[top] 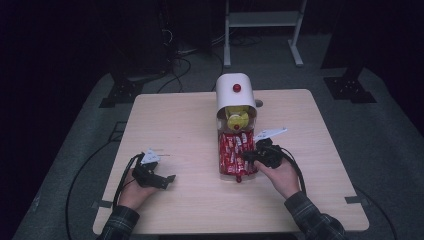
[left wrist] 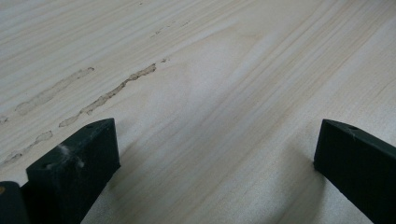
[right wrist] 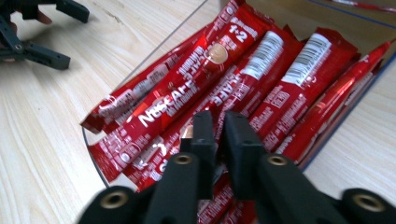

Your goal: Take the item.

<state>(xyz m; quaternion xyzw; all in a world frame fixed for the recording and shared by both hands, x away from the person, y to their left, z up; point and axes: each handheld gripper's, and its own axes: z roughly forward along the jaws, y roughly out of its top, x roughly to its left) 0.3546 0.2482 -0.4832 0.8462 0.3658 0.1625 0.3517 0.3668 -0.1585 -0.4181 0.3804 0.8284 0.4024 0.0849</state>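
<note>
A pile of red Nescafe coffee sticks lies in a clear tray in front of a white domed container with a red knob and yellow packets inside. My right gripper sits on the pile from the right, its jaws almost together, pinching one red stick. My left gripper rests open on the bare wooden table at the front left, nothing between its jaws. The right gripper view also has the left gripper at its top left.
A small white round object lies beside the container's right side. Bare tabletop stretches between the left gripper and the tray. Dark floor, cables and a white frame lie beyond the table's far edge.
</note>
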